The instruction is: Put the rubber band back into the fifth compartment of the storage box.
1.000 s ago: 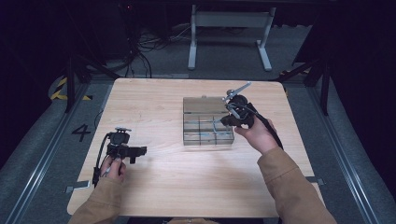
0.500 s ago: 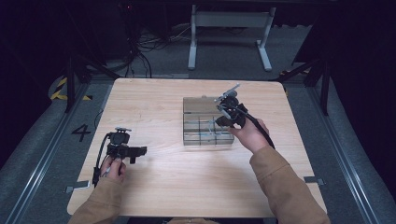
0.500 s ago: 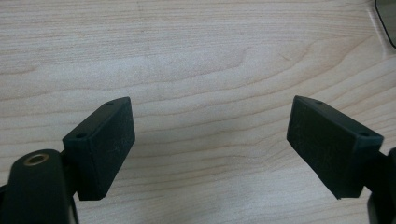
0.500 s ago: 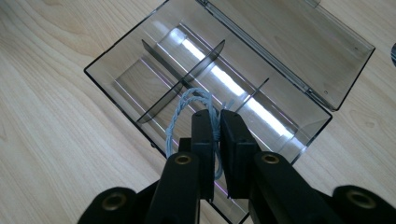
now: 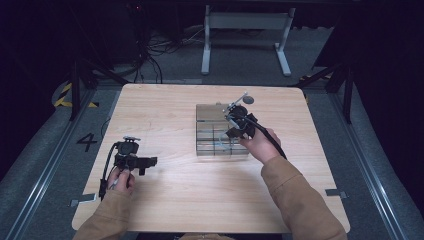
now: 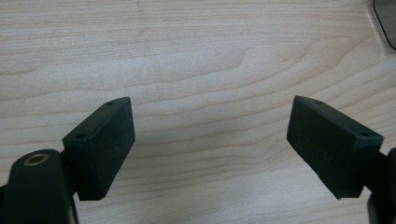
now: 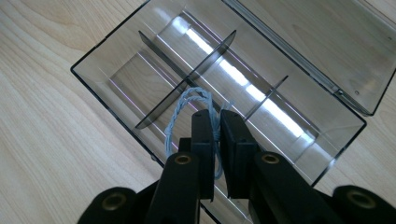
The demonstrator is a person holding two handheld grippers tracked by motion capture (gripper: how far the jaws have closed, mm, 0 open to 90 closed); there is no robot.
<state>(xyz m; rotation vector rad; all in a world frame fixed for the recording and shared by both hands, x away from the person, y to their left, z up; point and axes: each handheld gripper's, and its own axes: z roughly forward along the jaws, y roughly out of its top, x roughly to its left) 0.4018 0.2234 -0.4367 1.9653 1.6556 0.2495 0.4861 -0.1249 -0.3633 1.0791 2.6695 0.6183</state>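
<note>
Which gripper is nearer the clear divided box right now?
Right. The right gripper hangs over the clear divided box, shut on a light blue twisted string. The left gripper sits open over bare table, well off to the box's left.

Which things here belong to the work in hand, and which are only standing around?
In the work:
- right gripper, shut on the blue twisted cord
- clear divided box, lid open

Not in the work:
- left gripper, open over bare table
- metal stand behind

floor: grey carpet (dim) | table: pale wood | stand: white
</note>
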